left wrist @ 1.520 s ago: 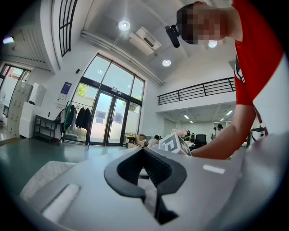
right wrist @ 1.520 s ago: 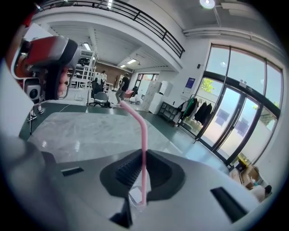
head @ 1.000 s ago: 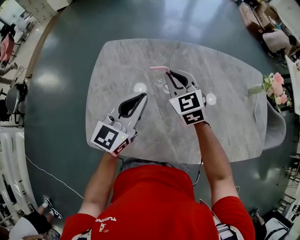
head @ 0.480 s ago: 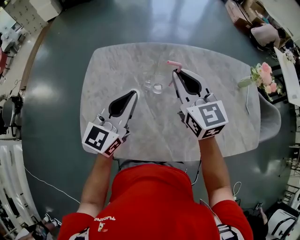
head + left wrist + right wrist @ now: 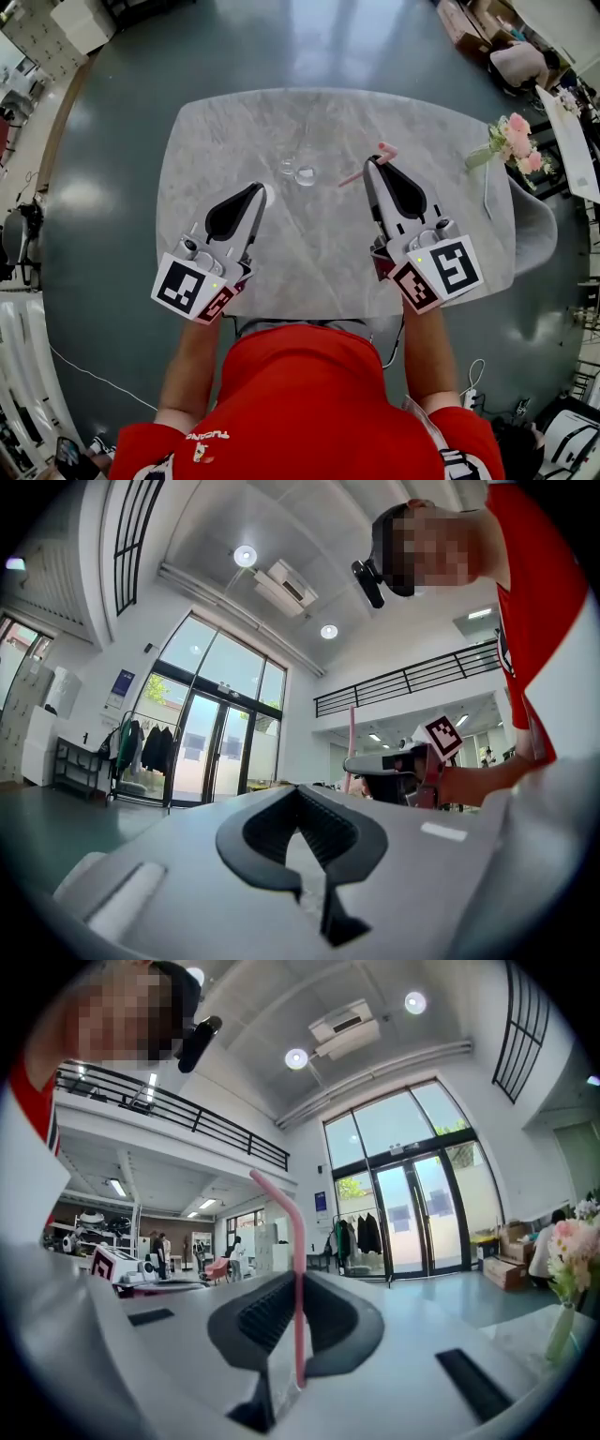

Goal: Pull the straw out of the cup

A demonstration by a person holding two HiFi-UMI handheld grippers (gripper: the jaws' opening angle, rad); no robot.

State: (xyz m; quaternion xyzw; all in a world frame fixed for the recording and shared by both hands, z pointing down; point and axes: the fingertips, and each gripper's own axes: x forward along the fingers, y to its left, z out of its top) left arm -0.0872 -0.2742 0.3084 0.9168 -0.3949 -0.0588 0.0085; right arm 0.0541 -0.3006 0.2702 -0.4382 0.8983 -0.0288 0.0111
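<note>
Grey marble tabletop (image 5: 281, 272), mostly bare; pink flowers (image 5: 516, 141) at its right edge, well clear of the work. Clear glass cup (image 5: 300, 161) stands upright near the far middle, nothing bracing it. Pink bendy straw (image 5: 298, 1260) is out of the cup: held in the air to the cup's right, apart from the glass, bent end uppermost, lower end slanting back toward the cup. Judgement: the pull itself looks done, and the step in hand is carrying the straw away. To do it well, hold the pinch just firm enough that the thin tube neither slips nor flattens. Take the lower end away from the rim rather than across it, since a knock could tip the unheld cup. Pick a bare stretch of tabletop on the near right if the straw is to be laid down. Pose: both forearms reach forward from the red-shirted body, the 2 tongs raised above the tabletop and pointing roughly level. The right tongs (image 5: 371, 166) sits right of the cup, closed almost fully on the straw, which crosses the pads near upright in the right gripper view. The left tongs (image 5: 260, 190) hangs to the cup's left and nearer the person, not touching it, pads together with nothing between them.
</note>
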